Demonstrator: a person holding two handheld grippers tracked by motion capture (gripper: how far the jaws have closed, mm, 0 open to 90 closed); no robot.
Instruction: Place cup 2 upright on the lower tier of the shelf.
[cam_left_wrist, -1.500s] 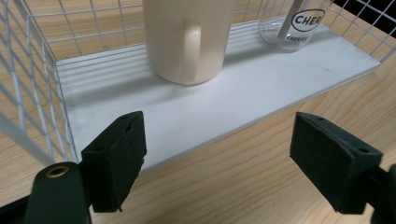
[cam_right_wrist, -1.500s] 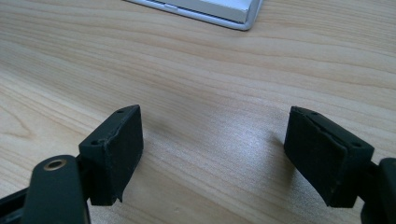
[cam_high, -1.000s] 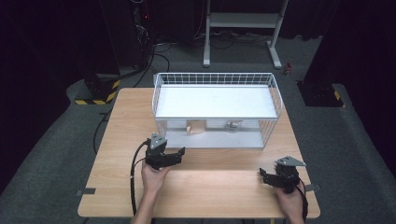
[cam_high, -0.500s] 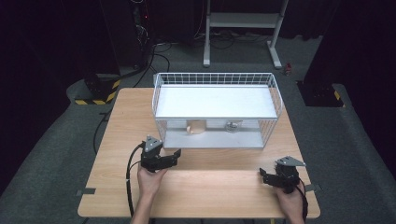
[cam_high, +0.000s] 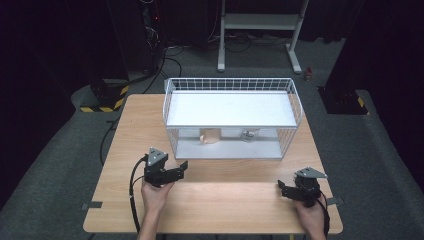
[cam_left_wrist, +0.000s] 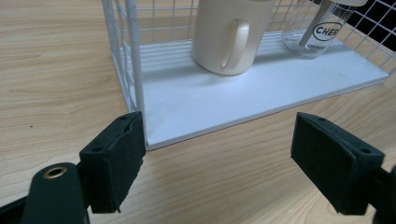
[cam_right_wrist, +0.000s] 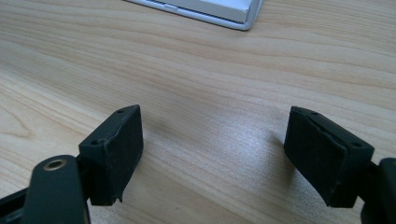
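A white wire rack (cam_high: 170, 112) stands at the back of the wooden table (cam_high: 225, 200). On its lower shelf (cam_left_wrist: 243, 88) sit a cream mug (cam_high: 210, 136) (cam_left_wrist: 229, 35) and a clear glass with printed lettering (cam_high: 248, 135) (cam_left_wrist: 322, 30). My left gripper (cam_high: 182, 167) (cam_left_wrist: 219, 163) hovers just in front of the rack's front left corner, open, with nothing between its jaws, which point at the mug. My right gripper (cam_high: 282, 187) (cam_right_wrist: 215, 154) rests low over bare wood near the front right, open and holding nothing.
The rack's white top shelf (cam_high: 230, 107) covers the mug and glass from above. A corner of the rack's base (cam_right_wrist: 210, 9) lies ahead of the right gripper. A black cable (cam_high: 132, 200) trails from the left gripper. Dark floor surrounds the table.
The left gripper has drifted slightly left and back toward the person. The right gripper has stayed still. Both pairs of jaws stand as wide as before.
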